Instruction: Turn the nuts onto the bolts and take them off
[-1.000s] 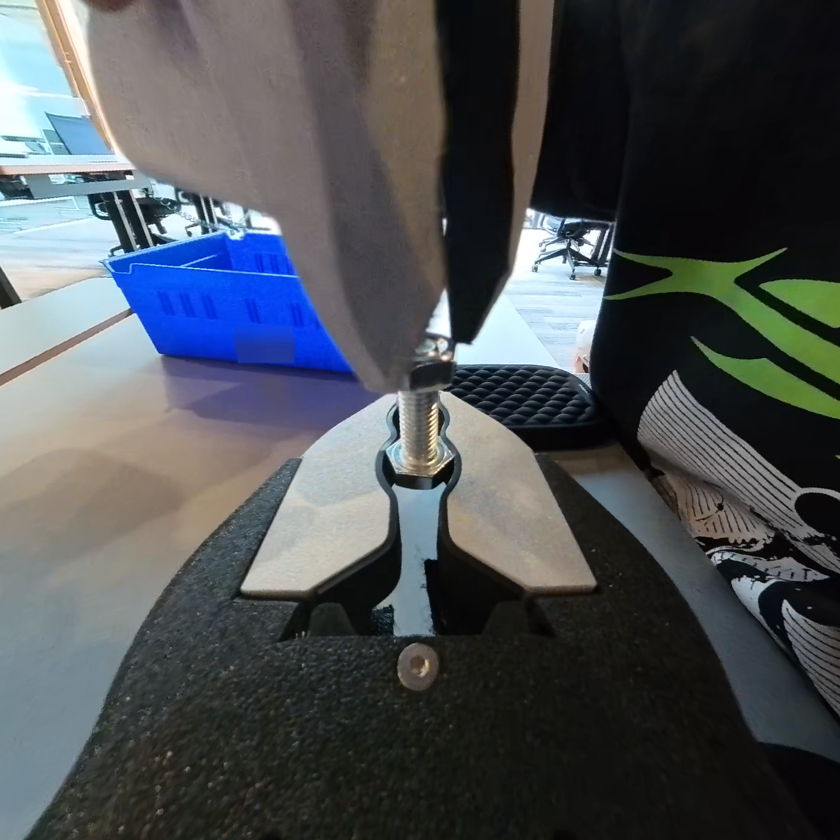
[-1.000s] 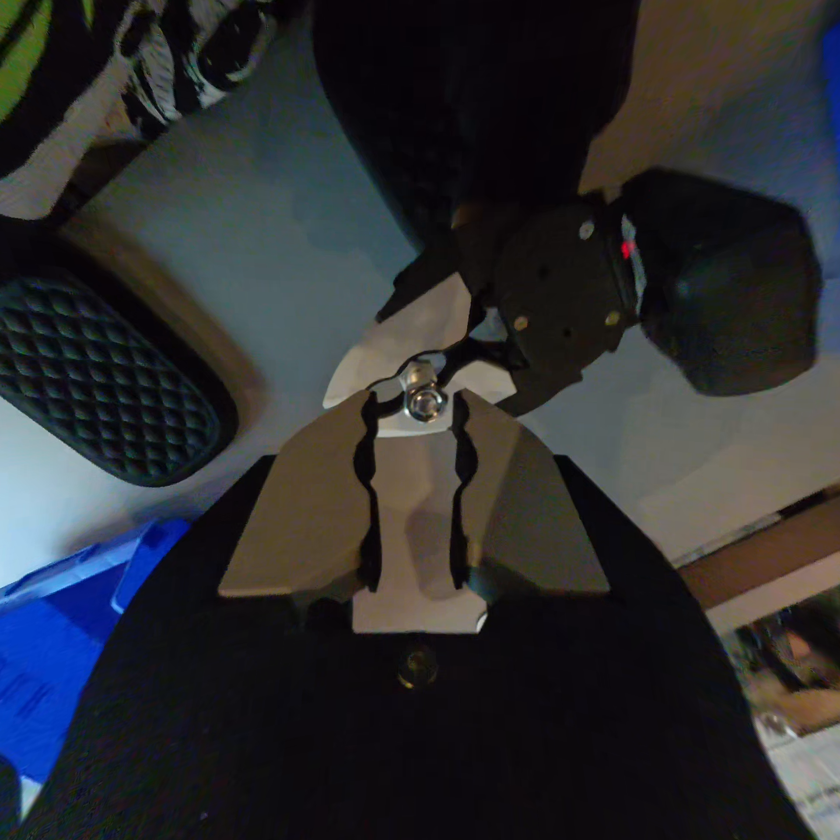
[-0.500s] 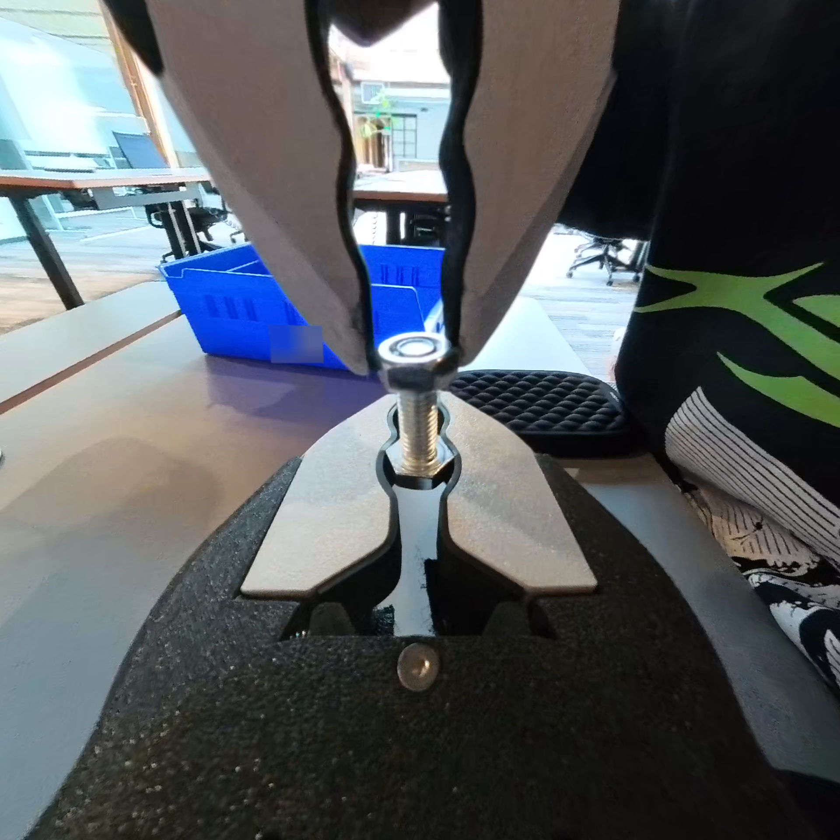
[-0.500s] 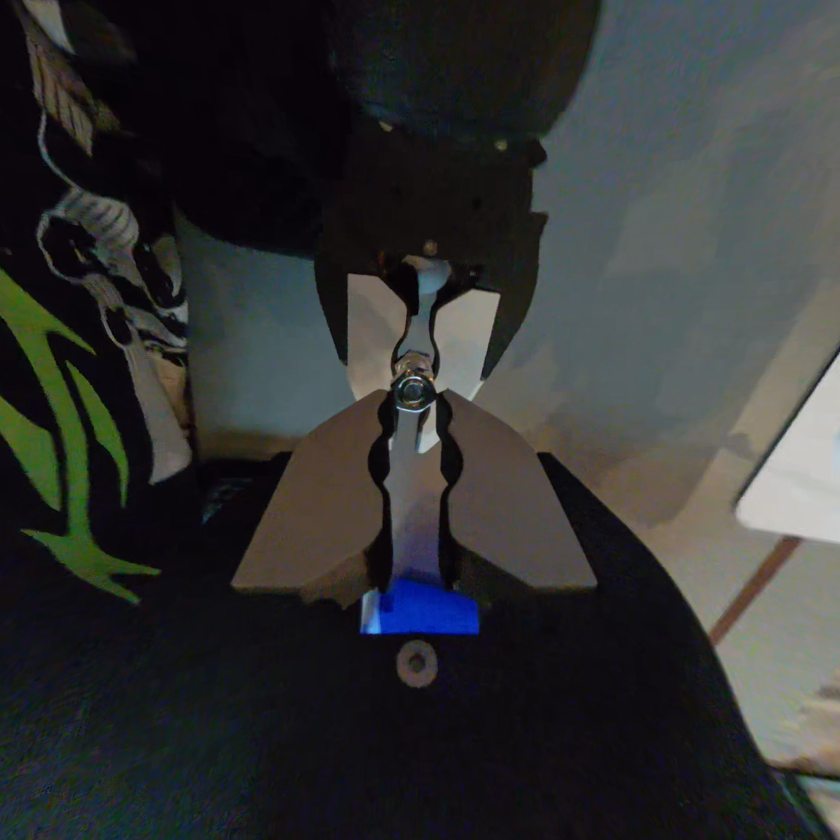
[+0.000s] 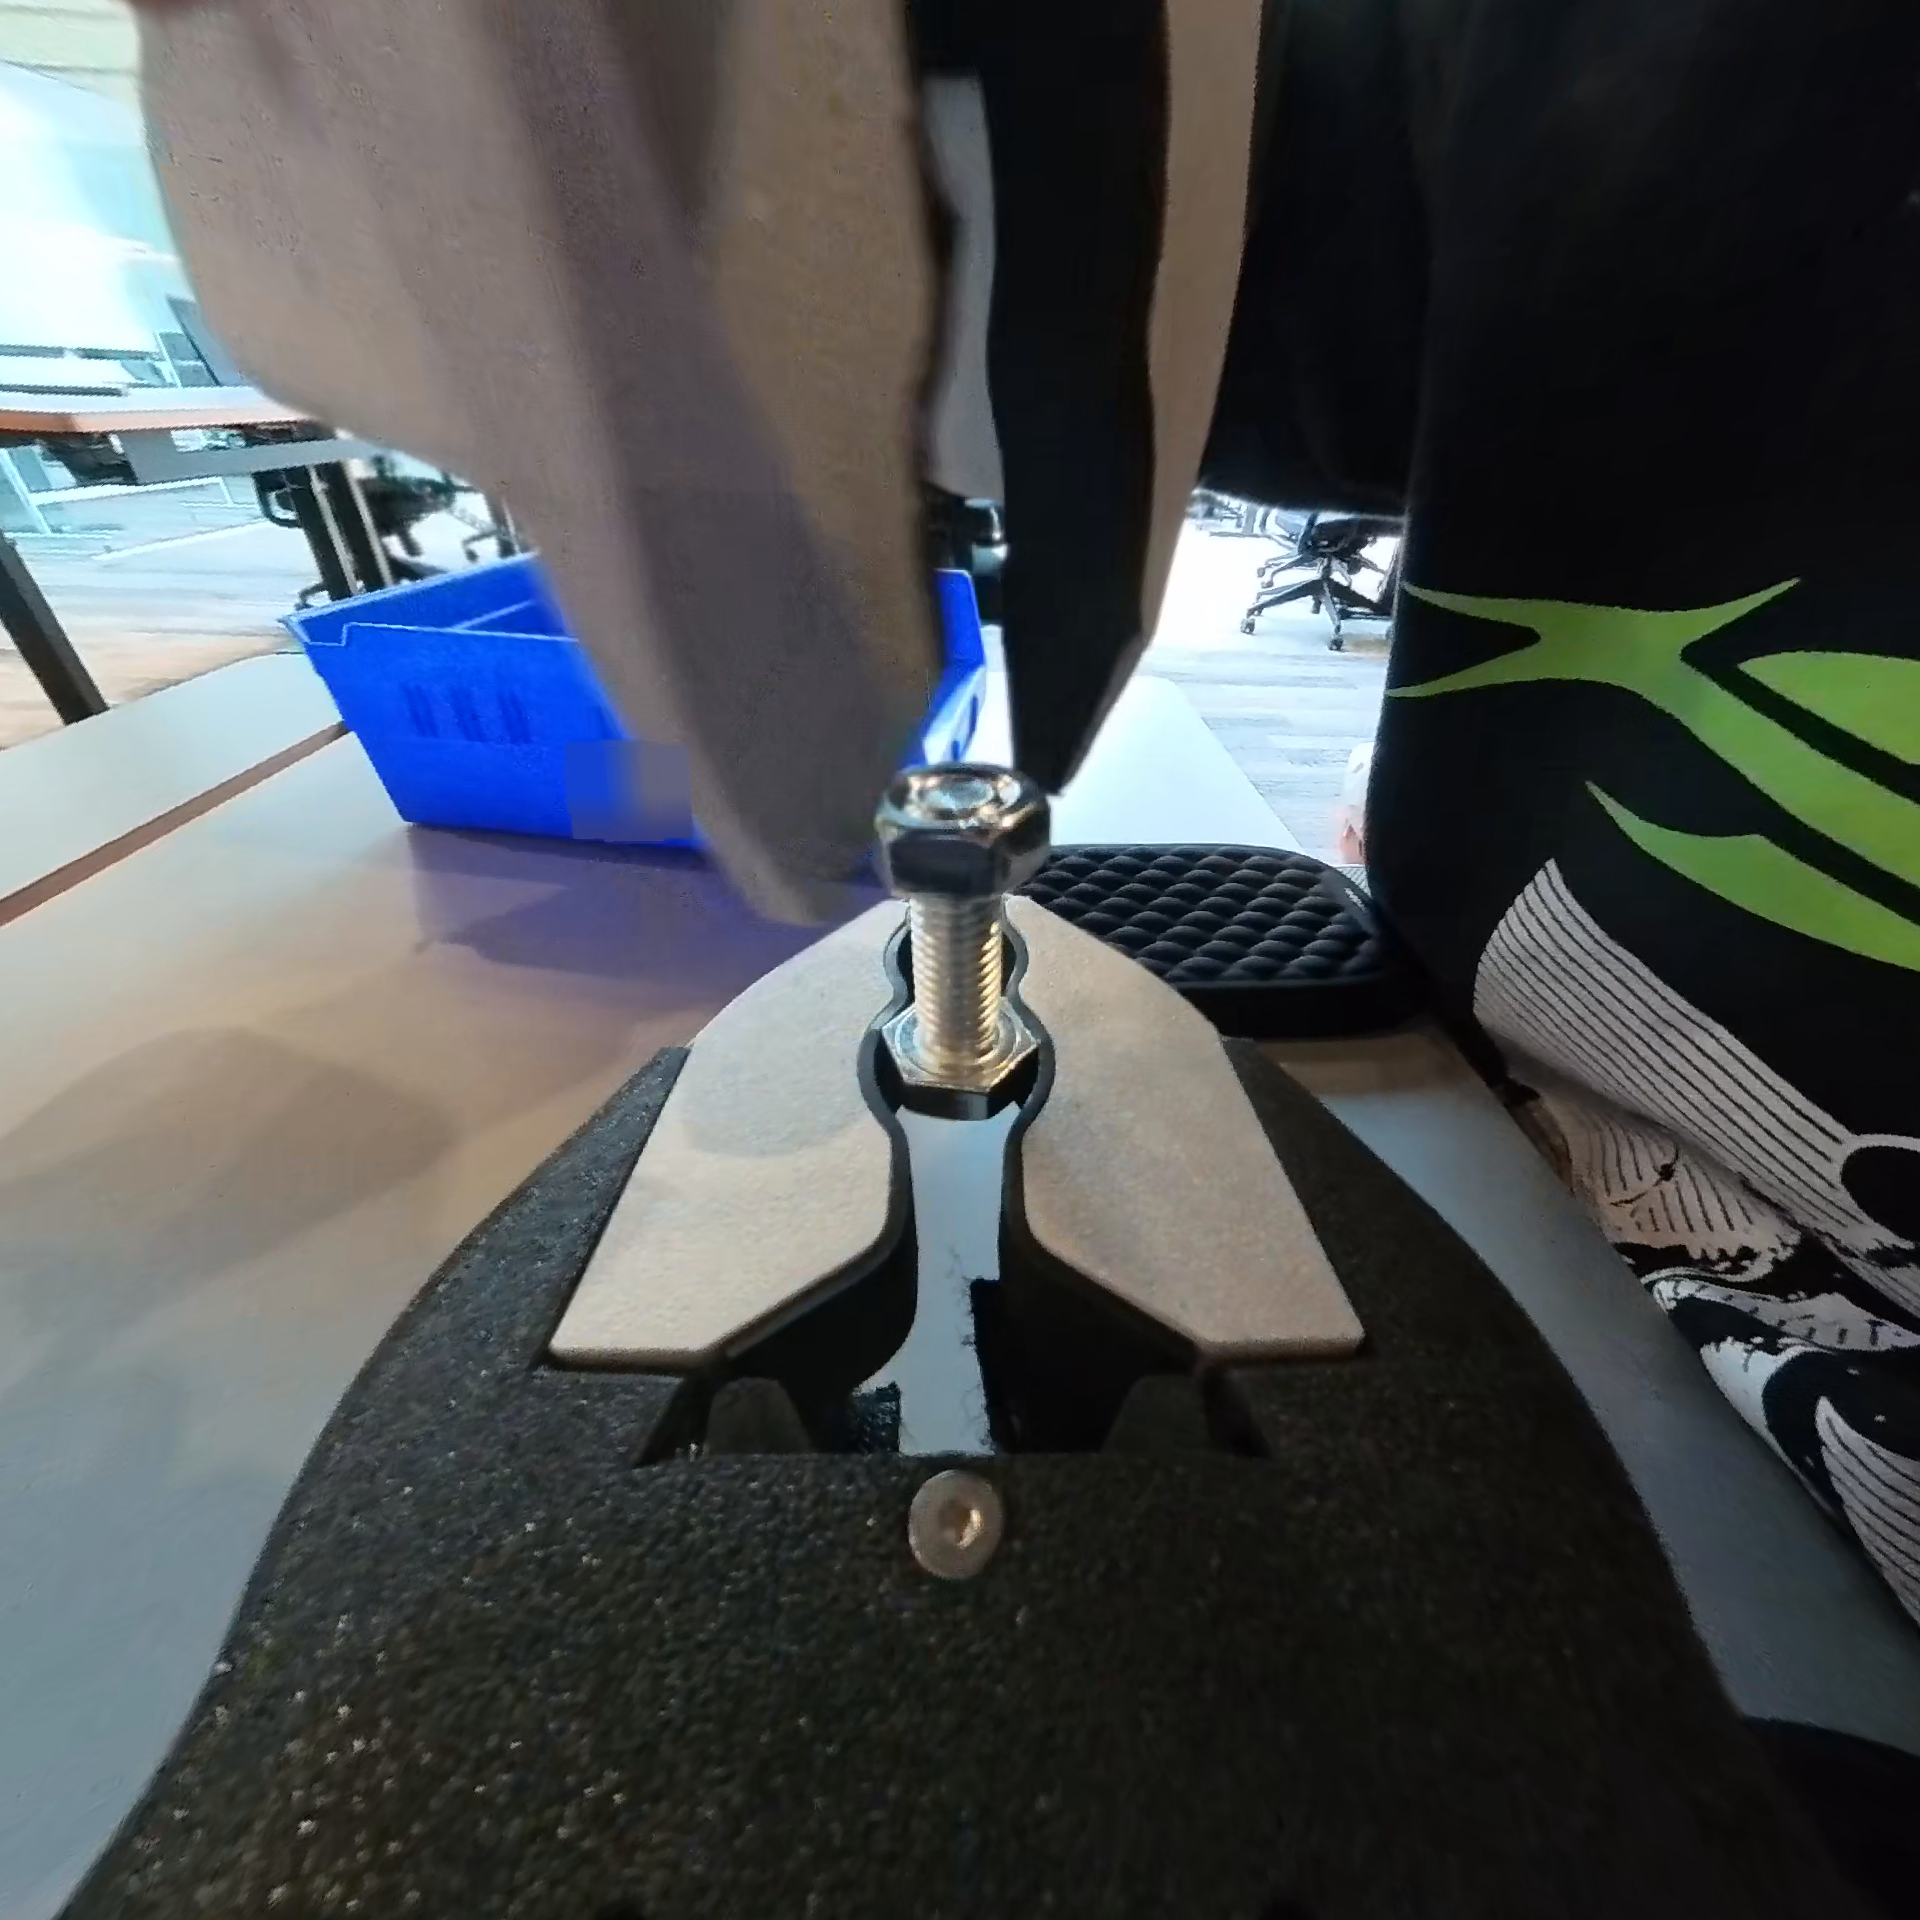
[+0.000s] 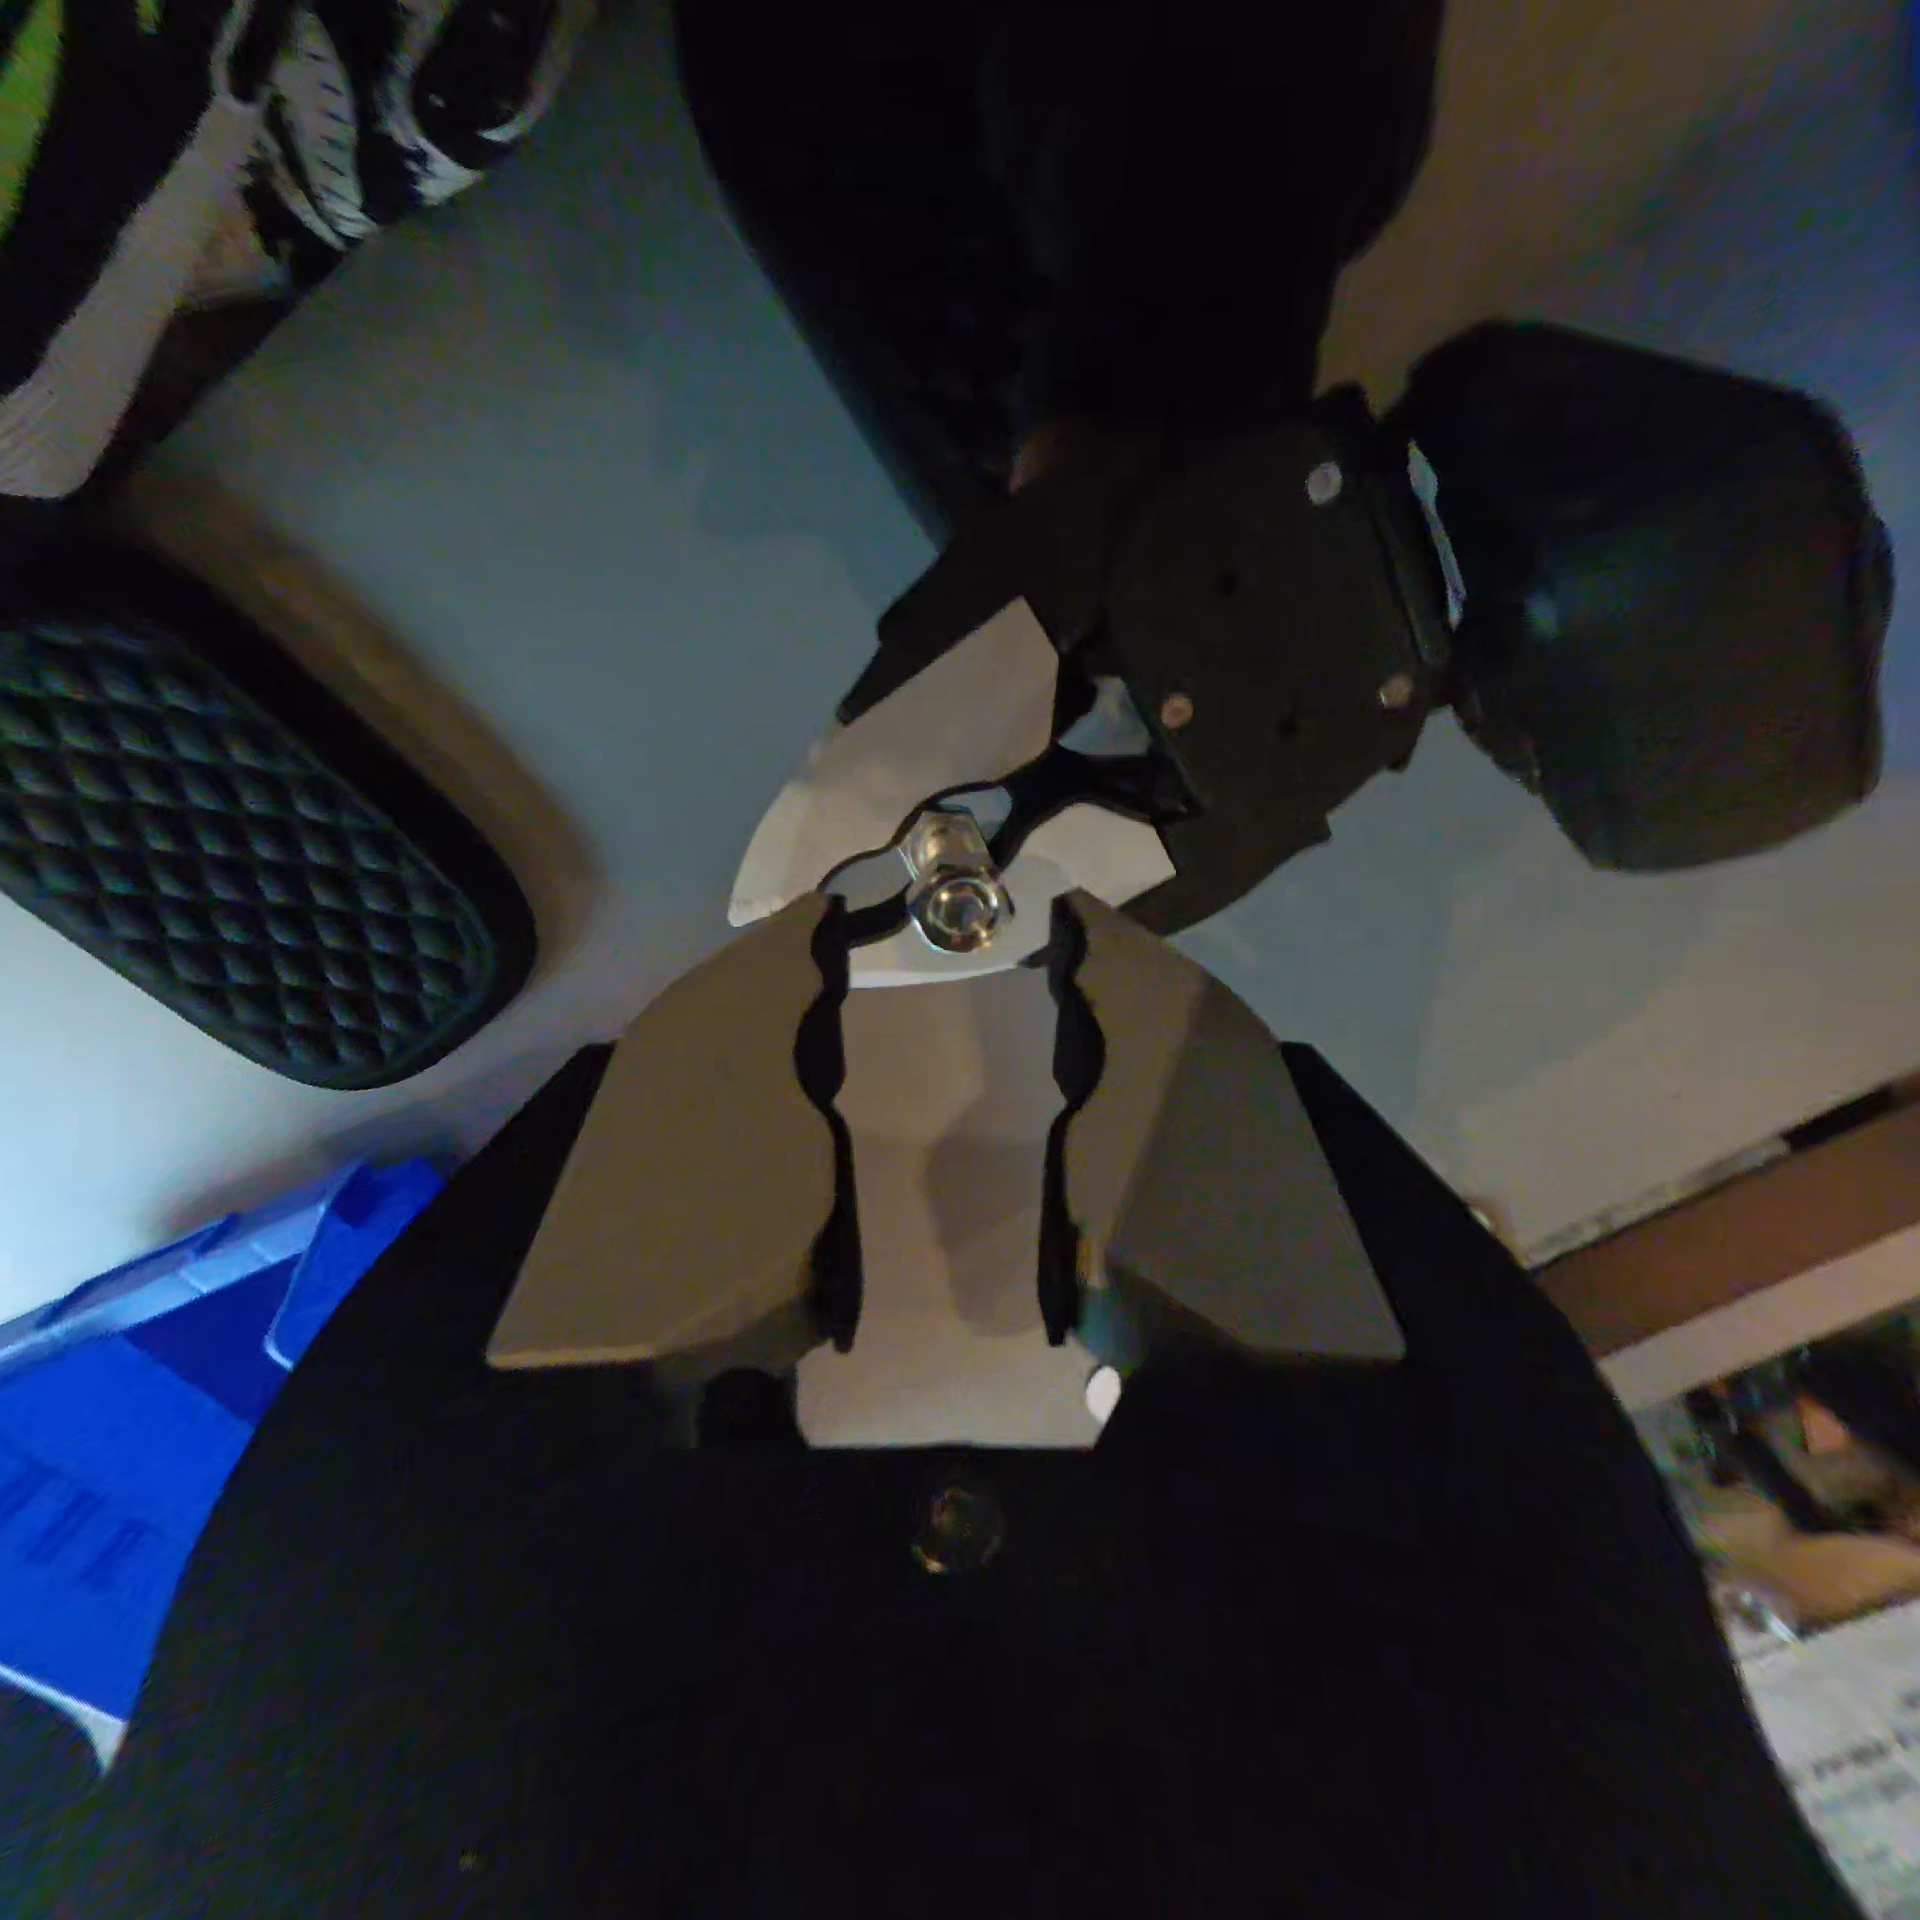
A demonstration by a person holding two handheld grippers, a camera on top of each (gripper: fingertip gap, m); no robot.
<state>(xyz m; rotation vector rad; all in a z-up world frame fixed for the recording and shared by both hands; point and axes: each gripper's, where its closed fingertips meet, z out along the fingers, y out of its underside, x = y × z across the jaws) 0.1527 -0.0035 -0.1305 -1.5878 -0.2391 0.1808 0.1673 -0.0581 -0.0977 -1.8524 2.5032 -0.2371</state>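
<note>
A silver bolt (image 5: 954, 977) stands upright in my left gripper (image 5: 958, 925), which is shut on the hex at the bolt's lower end. A hex nut (image 5: 961, 831) sits at the top of the thread. My right gripper (image 6: 945, 914) comes down from above with its tips on either side of the nut (image 6: 958, 912). Its jaws stand apart, with a gap on both sides of the nut. In the left wrist view the right gripper's fingers (image 5: 727, 520) fill the top and hide part of the nut's far side. The left gripper's pale fingers (image 6: 914, 727) show beyond the nut.
A blue plastic bin (image 5: 488, 665) stands on the grey table (image 5: 260, 1039) behind the bolt. A black quilted pad (image 5: 1205, 914) lies to the right, by a person's black printed shirt (image 5: 1662, 727). Desks and office chairs stand far behind. The tips of one gripper are about 6 centimeters away from the tips of the other.
Half a second ago the right gripper was closed on the nut and turned square to the left gripper. It has since opened and swung back round the bolt. The left gripper has not moved.
</note>
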